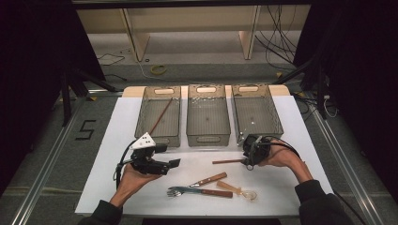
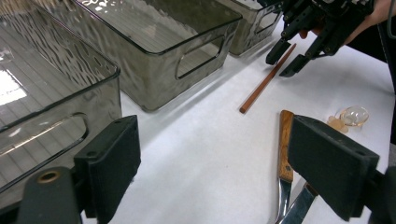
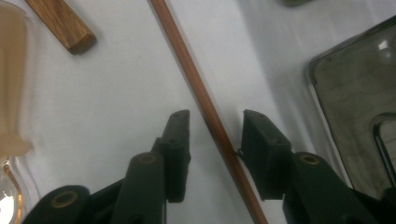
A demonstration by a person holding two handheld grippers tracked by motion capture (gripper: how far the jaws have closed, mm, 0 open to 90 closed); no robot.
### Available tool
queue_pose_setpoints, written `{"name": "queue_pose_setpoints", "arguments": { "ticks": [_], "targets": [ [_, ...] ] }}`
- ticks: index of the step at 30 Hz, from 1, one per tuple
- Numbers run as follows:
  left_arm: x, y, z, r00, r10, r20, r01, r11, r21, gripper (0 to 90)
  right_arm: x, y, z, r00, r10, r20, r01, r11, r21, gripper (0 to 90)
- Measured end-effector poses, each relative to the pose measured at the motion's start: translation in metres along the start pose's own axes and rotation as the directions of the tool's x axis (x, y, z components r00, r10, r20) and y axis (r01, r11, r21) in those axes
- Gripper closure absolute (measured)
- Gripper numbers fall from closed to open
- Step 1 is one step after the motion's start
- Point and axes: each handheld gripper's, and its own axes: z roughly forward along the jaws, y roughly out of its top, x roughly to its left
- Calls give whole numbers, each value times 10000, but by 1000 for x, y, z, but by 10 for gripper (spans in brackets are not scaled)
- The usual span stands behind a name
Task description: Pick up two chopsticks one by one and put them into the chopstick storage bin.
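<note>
Right gripper [image 3: 212, 154] straddles a chopstick [image 3: 196, 88] lying flat on the white table [image 1: 117, 140] before the bins, jaws apart, pads not yet pressing; a thin stick may roll or slip free on closing. Left gripper [image 2: 224, 172] stands open, empty

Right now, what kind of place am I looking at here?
Probably a lab recording station, not a kitchen: a white-covered table with three grey sorting bins, loose cables on the floor, and dark screens around it.
</note>
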Motion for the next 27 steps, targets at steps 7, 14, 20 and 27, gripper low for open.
{"name": "queue_pose_setpoints", "arguments": {
  "ticks": [7, 14, 20, 27],
  "targets": [
    [-3, -1, 0, 10000, 74, 30, -73, 10000, -53, 171, 0, 1, 4, 9999, 114, -84, -111, 9993, 348, 708],
    [-3, -3, 0, 10000, 31, 52, -31, 10000, 18, 174, 5, 7, 4, 9998, -196, -16, 197, 9958, 893, 757],
    [-2, -3, 1, 10000, 10, 67, -10, 10000, 82, 175, 12, 9, 3, 9982, -592, -50, 593, 9915, 1159, 805],
    [-3, -4, 2, 9999, 33, 104, -35, 9999, 131, 177, 18, 9, 3, 9924, -1228, -110, 1232, 9845, 1246, 848]
  ]
}}
